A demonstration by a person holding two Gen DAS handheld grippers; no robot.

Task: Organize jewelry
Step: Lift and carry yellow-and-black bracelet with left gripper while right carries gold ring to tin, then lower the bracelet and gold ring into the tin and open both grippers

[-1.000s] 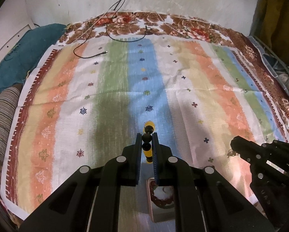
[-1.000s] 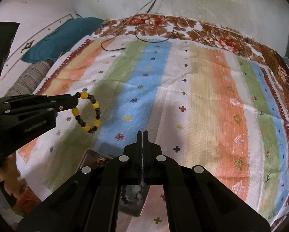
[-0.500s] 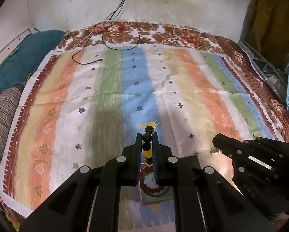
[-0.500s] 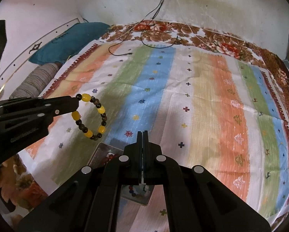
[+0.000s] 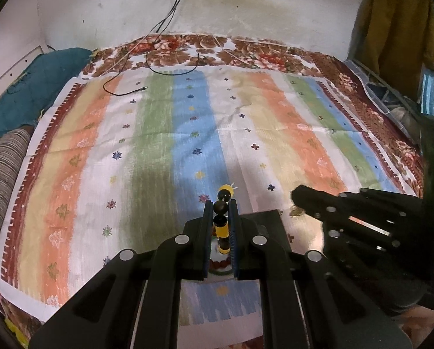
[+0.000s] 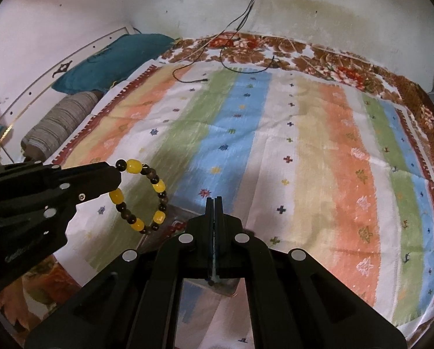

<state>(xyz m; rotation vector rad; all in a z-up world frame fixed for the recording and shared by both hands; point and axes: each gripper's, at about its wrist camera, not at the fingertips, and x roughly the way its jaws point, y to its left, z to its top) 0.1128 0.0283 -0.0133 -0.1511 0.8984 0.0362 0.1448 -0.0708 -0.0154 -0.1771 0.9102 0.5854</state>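
Note:
My left gripper [image 5: 220,208] is shut on a bracelet of yellow and dark beads [image 5: 222,221] and holds it in the air. In the right wrist view the bracelet [image 6: 142,196] hangs as a loop from the left gripper [image 6: 116,174] at the left. Below it lies an open jewelry box [image 5: 272,218], mostly hidden behind my fingers, with a red bead bracelet [image 5: 221,263] inside. My right gripper [image 6: 214,202] is shut with nothing seen between its fingers. It shows at the right of the left wrist view [image 5: 296,196], beside the box.
A striped cloth [image 5: 246,133] covers the bed. A black cable [image 5: 129,91] lies at its far side. A teal pillow [image 5: 33,84] and a striped bolster [image 5: 1,168] lie at the left. Clothes [image 5: 397,23] hang at the right by the wall.
Both grippers have drawn back and risen, so more of the bed and wall shows. The left gripper still holds the beaded bracelet. The box has slid further under my fingers.

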